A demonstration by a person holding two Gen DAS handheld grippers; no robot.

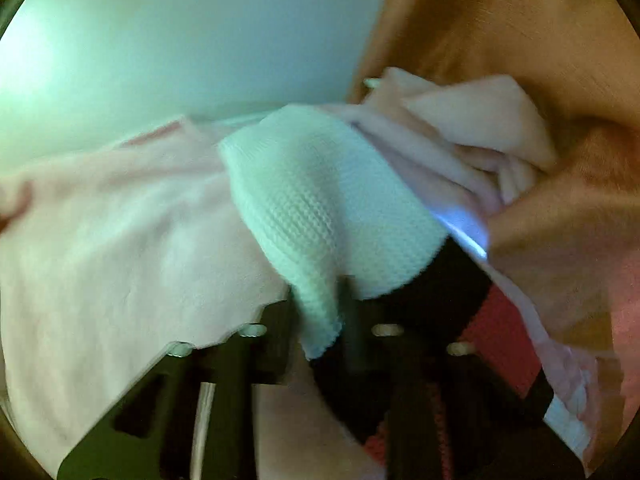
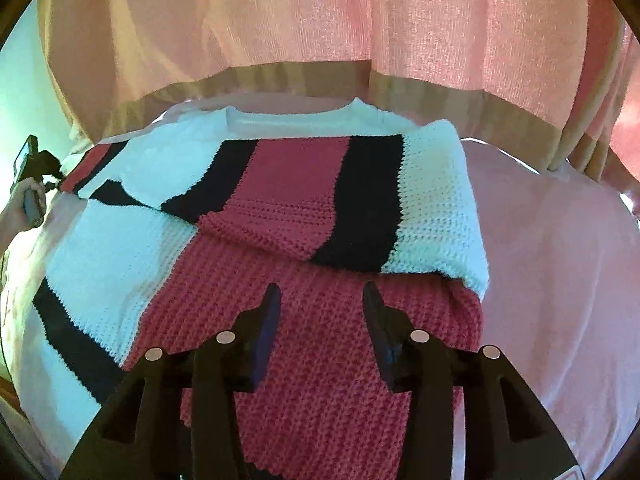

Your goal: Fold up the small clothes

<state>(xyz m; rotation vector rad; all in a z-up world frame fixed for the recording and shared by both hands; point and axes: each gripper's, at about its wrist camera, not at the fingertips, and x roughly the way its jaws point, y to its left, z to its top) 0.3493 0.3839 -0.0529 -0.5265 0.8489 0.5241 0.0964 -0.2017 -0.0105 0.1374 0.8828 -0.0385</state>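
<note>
A knitted sweater (image 2: 304, 184) in white, black and pink-red stripes lies flat on a pink sheet, one sleeve folded across its chest. My right gripper (image 2: 322, 296) hovers open over the pink-red lower part, with nothing between its fingers. In the left wrist view, a fold of the sweater's white knit (image 1: 320, 200) runs down between the fingers of my left gripper (image 1: 320, 312), which is shut on it. That view is blurred. The left gripper also shows in the right wrist view (image 2: 36, 176), at the sweater's far left edge, held by a hand (image 2: 16, 212).
The pink sheet (image 2: 560, 260) covers the surface around the sweater. A pink curtain (image 2: 360, 20) with a tan hem hangs behind it. A pale wall (image 1: 160, 40) stands to the left. Bunched pale pink cloth (image 1: 480, 128) lies near the curtain.
</note>
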